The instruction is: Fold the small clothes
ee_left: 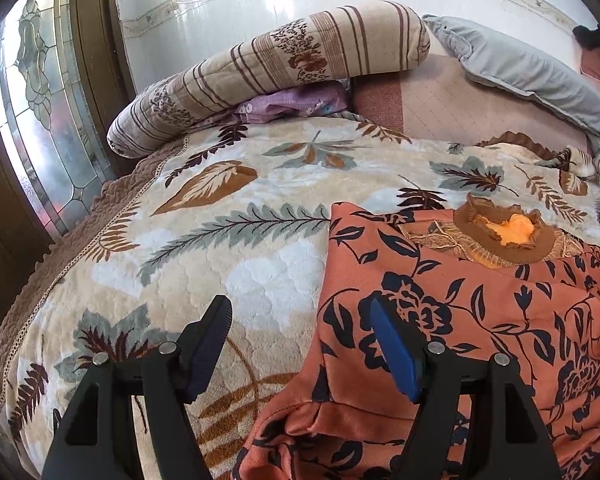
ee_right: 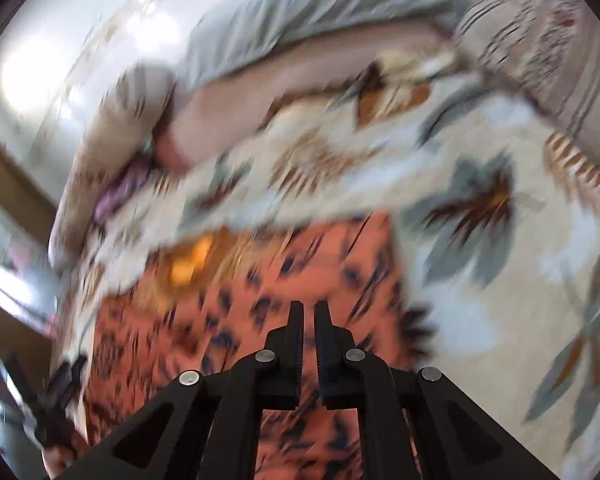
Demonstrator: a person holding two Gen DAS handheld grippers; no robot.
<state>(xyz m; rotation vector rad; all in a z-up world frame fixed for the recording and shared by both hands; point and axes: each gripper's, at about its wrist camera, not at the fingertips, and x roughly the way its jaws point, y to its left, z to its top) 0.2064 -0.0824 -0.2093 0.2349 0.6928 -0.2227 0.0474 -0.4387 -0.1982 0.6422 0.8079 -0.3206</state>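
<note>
Bedding fills both views: a leaf-patterned blanket [ee_left: 220, 216] covers the bed, and every place below is given relative to it. Near its front right lies the orange floral garment [ee_left: 480, 320], a small top with a ruffled brown collar [ee_left: 504, 232] at its far end. It looks spread mostly flat, collar away from the camera, with its near left part bunched and turned under by the left gripper. Whether that counts as a first fold I cannot tell; the side and lengthwise folds appear still to be done.

At the blanket's far edge sit a striped bolster [ee_left: 292, 60] and a grey pillow [ee_left: 532, 76].

Left gripper [ee_left: 300, 312] tilts down over the garment's left border, jaws wide, one finger above blanket, the other above cloth, nothing clamped. Right gripper [ee_right: 309, 310], in a blurred view, points down over the garment's middle, jaws nearly together, and no cloth shows between them.
</note>
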